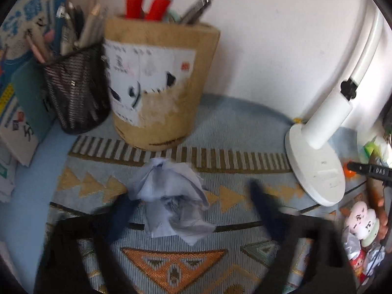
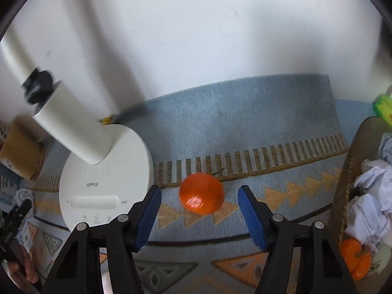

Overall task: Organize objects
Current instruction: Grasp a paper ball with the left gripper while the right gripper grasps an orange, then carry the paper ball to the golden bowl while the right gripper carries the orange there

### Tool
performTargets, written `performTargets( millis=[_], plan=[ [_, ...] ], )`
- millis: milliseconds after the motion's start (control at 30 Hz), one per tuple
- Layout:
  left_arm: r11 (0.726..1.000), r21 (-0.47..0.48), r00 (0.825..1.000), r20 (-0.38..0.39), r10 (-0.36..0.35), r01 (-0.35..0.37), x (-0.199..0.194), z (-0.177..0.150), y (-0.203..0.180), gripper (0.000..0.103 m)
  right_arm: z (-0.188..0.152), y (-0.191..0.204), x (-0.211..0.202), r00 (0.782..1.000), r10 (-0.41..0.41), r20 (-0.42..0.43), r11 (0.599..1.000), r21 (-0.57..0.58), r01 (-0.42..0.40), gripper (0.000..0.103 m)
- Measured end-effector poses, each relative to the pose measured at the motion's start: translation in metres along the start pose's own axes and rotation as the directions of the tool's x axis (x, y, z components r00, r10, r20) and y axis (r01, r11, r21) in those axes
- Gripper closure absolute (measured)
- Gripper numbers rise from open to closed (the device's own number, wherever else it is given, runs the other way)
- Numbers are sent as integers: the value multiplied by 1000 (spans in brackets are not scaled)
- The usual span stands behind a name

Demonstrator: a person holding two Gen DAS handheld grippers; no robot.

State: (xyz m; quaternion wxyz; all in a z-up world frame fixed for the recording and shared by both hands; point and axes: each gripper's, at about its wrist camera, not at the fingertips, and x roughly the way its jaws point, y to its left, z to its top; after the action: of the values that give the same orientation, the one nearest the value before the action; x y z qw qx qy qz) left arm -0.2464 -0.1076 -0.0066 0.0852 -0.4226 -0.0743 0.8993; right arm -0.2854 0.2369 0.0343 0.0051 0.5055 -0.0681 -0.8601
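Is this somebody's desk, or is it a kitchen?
Probably a desk at home: a black mesh pen cup full of pens, a white desk lamp, and books stacked against a white wall.

On the patterned mat stand one white lamp, one cardboard tub, one mesh pen cup and one crumpled paper ball, with one loose orange near the mat's back edge, two oranges and several paper wads at its right edge.
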Motion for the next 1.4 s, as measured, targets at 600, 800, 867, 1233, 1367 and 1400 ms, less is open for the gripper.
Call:
performTargets(
  millis=[600,800,867,1233,1367,1400],
  plan=[
    [975,153,972,148,-184,162,-130,-63,-87,66,-68,2,-131,962,225,157,973,-92,-213,65],
    [959,151,952,155,-262,240,-189,-143,-123,66,-173,-9,-202,922,305,239,950,-145,-276,65],
    [962,140,953,162,-255,233,-198,-168,-133,66,-208,-20,-205,913,318,254,945,-159,-285,65],
    [977,169,976,150,-157,131,-172,-225,-156,66,-298,-16,-143,950,257,175,949,-233,-213,65],
    [977,177,983,123,-139,116,-166,-223,-158,66,-304,-12,-132,959,236,158,950,-246,-193,65],
    [977,175,982,121,-142,120,-166,-223,-157,65,-305,-11,-132,959,235,160,950,-245,-192,65]
  ],
)
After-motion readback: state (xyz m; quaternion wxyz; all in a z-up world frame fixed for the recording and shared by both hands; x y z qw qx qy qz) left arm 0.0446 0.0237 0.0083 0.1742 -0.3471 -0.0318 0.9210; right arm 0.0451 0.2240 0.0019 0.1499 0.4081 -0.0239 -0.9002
